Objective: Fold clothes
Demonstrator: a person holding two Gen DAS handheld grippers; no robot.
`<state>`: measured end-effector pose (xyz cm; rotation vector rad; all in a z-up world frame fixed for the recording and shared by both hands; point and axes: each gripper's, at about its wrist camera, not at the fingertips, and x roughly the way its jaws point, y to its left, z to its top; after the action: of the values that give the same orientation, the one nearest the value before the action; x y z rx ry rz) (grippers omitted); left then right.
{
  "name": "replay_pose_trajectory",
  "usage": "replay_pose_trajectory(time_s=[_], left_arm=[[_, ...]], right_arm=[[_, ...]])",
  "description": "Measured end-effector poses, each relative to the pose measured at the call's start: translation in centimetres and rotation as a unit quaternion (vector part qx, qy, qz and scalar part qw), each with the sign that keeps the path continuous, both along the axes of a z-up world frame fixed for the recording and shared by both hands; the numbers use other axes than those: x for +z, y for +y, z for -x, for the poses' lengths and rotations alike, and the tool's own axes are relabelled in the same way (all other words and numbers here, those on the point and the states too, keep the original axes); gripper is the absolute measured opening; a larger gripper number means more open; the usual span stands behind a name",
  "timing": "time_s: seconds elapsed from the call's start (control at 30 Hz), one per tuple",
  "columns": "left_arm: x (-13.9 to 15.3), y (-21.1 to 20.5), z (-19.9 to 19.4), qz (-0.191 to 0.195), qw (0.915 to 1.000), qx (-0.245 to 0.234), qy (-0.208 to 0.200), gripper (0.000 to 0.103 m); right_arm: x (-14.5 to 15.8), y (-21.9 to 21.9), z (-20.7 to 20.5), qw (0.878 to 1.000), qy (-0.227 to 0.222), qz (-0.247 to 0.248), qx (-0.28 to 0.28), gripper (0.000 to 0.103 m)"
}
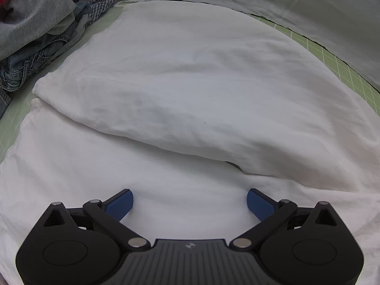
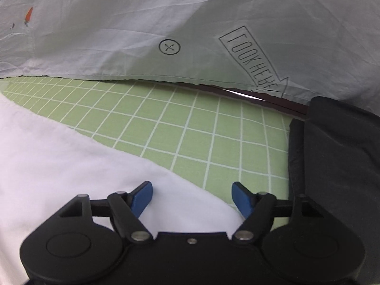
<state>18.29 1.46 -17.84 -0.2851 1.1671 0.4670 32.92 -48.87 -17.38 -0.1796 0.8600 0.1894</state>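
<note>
On the green mat with white grid lines (image 2: 190, 128) lies the half-folded white cotton garment (image 1: 190, 83), and above it the left gripper (image 1: 190, 200) and right gripper (image 2: 192, 196) both stand spread, holding nothing.

The white garment (image 1: 190, 83) is soft matt cloth, lightly creased. Beside it lie faded denim jeans (image 1: 30, 64) and a grey knit top (image 1: 30, 16). The green gridded mat (image 2: 190, 128) looks smooth and matt. The grippers are matt black plastic with blue pads (image 2: 242, 198) and shiny metal pins (image 1: 137, 241).
</note>
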Motion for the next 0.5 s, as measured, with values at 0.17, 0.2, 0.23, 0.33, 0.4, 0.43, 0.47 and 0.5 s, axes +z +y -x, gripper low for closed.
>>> replay_pose_trajectory(time_s=[0.17, 0.2, 0.23, 0.33, 0.4, 0.43, 0.47, 0.5], left_arm=[[0.0, 0.0, -0.2, 0.001, 1.0000, 0.004, 0.003, 0.103], [0.0, 0.0, -0.2, 0.001, 1.0000, 0.004, 0.002, 0.103], [0.0, 0.0, -0.2, 0.001, 1.0000, 0.005, 0.002, 0.103], [0.1, -0.1, -0.2, 0.002, 1.0000, 0.006, 0.003, 0.103], [0.1, -0.1, -0.2, 0.003, 1.0000, 0.005, 0.003, 0.103], [0.1, -0.1, -0.2, 0.003, 1.0000, 0.005, 0.003, 0.103], [0.0, 0.0, -0.2, 0.004, 1.0000, 0.004, 0.002, 0.103], [0.0, 0.1, -0.2, 0.004, 1.0000, 0.003, 0.002, 0.103]], right_arm=[[0.2, -0.1, -0.3, 0.999, 0.013, -0.005, 0.050, 0.013], [0.3, 0.0, -0.2, 0.999, 0.005, -0.001, 0.052, 0.010], [0.3, 0.0, -0.3, 0.999, -0.003, 0.003, 0.049, 0.008], [0.4, -0.2, -1.0, 0.999, -0.031, 0.027, 0.020, 0.006], [0.7, -0.8, -2.0, 0.998, -0.047, 0.030, -0.011, 0.006], [0.8, -1.1, -2.6, 0.998, -0.054, 0.029, -0.027, 0.005], [0.9, -1.4, -3.2, 0.997, -0.059, 0.029, -0.044, 0.005], [0.7, -1.8, -3.9, 0.996, -0.057, 0.028, -0.059, 0.005]])
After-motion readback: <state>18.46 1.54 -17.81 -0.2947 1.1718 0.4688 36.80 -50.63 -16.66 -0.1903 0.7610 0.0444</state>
